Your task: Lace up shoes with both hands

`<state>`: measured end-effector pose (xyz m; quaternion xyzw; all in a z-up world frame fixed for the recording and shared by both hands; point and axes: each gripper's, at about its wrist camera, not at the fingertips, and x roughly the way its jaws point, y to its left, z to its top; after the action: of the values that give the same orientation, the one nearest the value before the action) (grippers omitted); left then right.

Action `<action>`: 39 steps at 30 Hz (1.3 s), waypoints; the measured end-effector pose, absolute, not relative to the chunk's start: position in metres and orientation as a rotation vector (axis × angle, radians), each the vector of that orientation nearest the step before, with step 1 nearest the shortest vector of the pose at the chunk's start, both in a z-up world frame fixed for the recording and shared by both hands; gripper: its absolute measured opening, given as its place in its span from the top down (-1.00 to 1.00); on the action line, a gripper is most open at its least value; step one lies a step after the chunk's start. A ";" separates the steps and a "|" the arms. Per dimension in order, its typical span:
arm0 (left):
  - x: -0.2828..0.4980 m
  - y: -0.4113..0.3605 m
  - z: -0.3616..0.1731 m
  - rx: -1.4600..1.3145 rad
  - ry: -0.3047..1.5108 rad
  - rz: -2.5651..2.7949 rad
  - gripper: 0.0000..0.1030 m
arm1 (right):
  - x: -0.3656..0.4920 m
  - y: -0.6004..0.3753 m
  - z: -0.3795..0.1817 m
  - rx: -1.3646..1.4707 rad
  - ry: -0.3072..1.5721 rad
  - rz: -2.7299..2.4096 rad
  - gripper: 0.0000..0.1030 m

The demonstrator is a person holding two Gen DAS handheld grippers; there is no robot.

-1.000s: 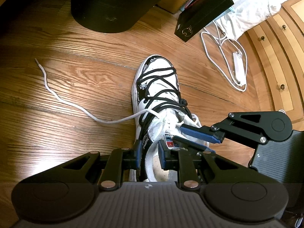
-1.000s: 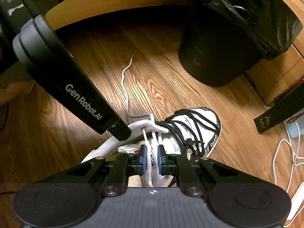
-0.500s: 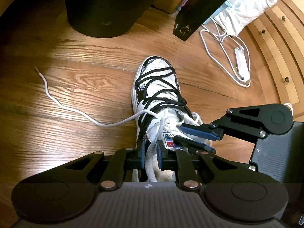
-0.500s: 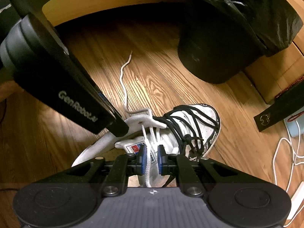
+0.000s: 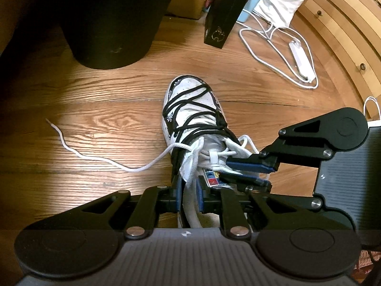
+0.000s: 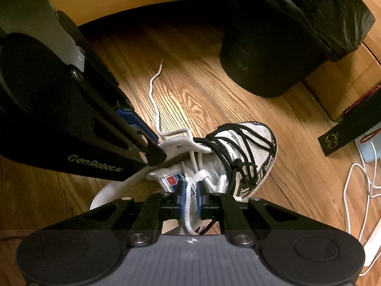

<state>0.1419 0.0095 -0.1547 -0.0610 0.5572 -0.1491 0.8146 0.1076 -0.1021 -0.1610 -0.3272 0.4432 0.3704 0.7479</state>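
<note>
Both grippers clamp the white lace (image 5: 194, 166) at the sneaker (image 5: 190, 109) tongue: left gripper (image 5: 189, 195), right gripper (image 6: 190, 196), keeping it taut for threading.

White shoe (image 5: 190, 109), black laces (image 5: 188, 100)

Bare wooden floor (image 5: 100, 109) lies open to the left of the shoe (image 5: 190, 109), crossed only by a loose white lace end (image 5: 95, 159). A black bin (image 5: 112, 23) blocks the far left. A black box (image 5: 223, 12) and white cable (image 5: 273, 54) crowd the far right, beside wooden drawers (image 5: 338, 31).
</note>
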 end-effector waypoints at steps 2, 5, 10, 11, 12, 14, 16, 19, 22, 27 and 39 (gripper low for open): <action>0.143 0.010 -0.155 -0.138 1.190 -0.316 0.71 | 0.108 -0.102 -0.161 -0.714 0.969 0.812 0.80; 0.142 0.010 -0.155 -0.128 1.189 -0.321 0.71 | 0.107 -0.103 -0.162 -0.715 0.964 0.817 0.81; 0.143 0.010 -0.155 -0.125 1.190 -0.323 0.71 | 0.107 -0.103 -0.161 -0.709 0.966 0.816 0.81; 0.143 0.010 -0.155 -0.124 1.191 -0.324 0.71 | 0.107 -0.103 -0.161 -0.708 0.966 0.817 0.81; 0.143 0.010 -0.155 -0.122 1.190 -0.325 0.71 | 0.107 -0.103 -0.161 -0.705 0.966 0.817 0.81; 0.142 0.009 -0.155 -0.121 1.189 -0.326 0.71 | 0.107 -0.103 -0.161 -0.704 0.966 0.818 0.81; 0.143 0.009 -0.156 -0.122 1.190 -0.326 0.71 | 0.106 -0.102 -0.161 -0.707 0.966 0.819 0.81; 0.143 0.010 -0.156 -0.132 1.191 -0.327 0.71 | 0.107 -0.103 -0.162 -0.699 0.967 0.820 0.82; 0.147 0.027 -0.163 -0.289 1.216 -0.316 0.69 | 0.107 -0.103 -0.162 -0.690 0.969 0.821 0.84; 0.153 0.062 -0.181 -0.583 1.269 -0.286 0.64 | 0.106 -0.102 -0.159 -0.688 0.967 0.838 0.89; 0.159 0.072 -0.190 -0.669 1.300 -0.314 0.64 | 0.107 -0.104 -0.152 -0.649 0.958 0.851 0.90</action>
<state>0.1587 0.0723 -0.1904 -0.3043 0.5911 -0.1430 0.7331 0.1073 -0.1035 -0.1515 -0.2974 0.4388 0.3899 0.7530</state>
